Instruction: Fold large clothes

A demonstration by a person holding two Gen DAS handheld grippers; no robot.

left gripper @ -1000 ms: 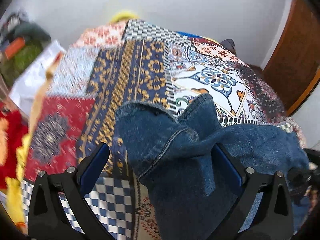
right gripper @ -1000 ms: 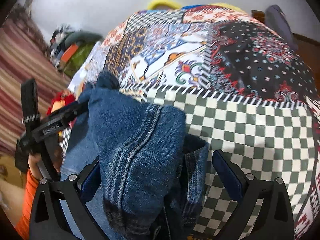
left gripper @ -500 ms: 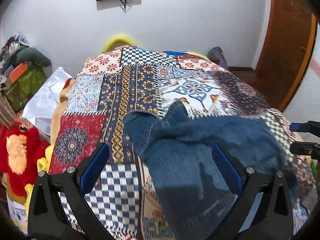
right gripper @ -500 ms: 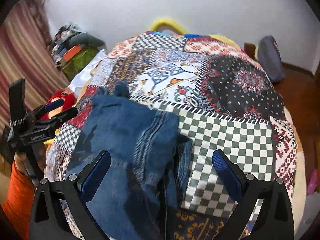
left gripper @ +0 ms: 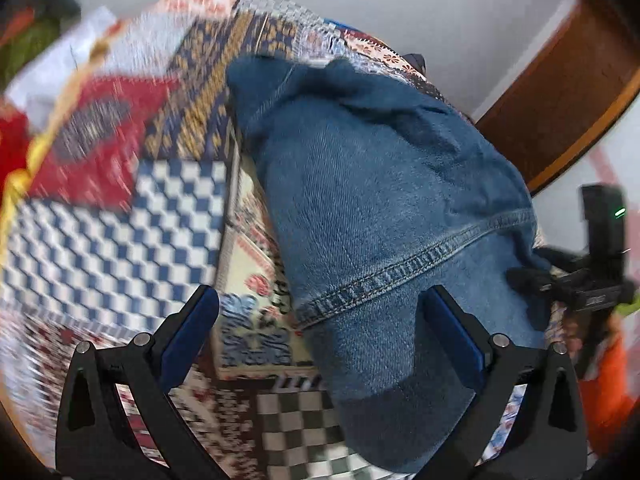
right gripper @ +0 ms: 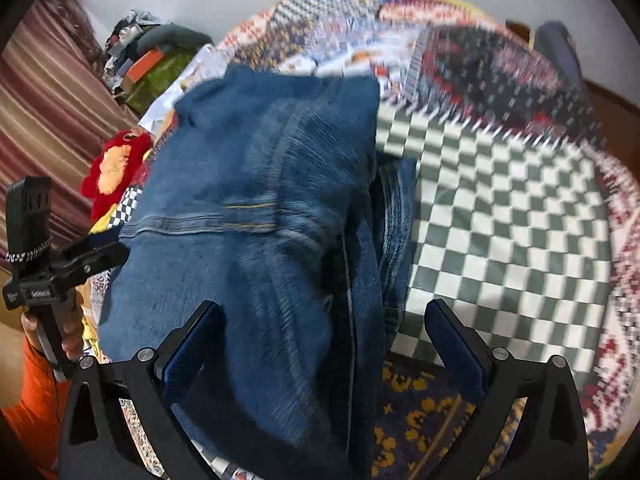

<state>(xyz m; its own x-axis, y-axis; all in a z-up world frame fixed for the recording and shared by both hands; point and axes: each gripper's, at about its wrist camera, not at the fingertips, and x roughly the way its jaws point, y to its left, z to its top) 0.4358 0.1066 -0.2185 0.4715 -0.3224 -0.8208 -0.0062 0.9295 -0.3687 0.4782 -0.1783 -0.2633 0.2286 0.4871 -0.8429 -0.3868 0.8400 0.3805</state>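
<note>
A pair of blue denim jeans (left gripper: 384,208) lies folded over on a patchwork bedspread (left gripper: 120,232). In the left wrist view a stitched hem crosses the middle of the jeans. My left gripper (left gripper: 320,320) is open, its fingers straddling the near end of the jeans without holding them. In the right wrist view the jeans (right gripper: 256,220) fill the middle. My right gripper (right gripper: 320,332) is open and straddles their near end. The other gripper (right gripper: 52,264) shows at the left edge of the right wrist view, at the jeans' left side.
The bedspread (right gripper: 500,220) covers the whole bed. A red plush toy (right gripper: 116,164) and a heap of things (right gripper: 152,52) lie off the bed's left side. A wooden door (left gripper: 560,92) stands at the right. A white wall is behind.
Both grippers have dropped back down close to the jeans after being raised half a second ago. The jeans now lie flatter, with the upper layer folded over. Both views are blurred by motion.
</note>
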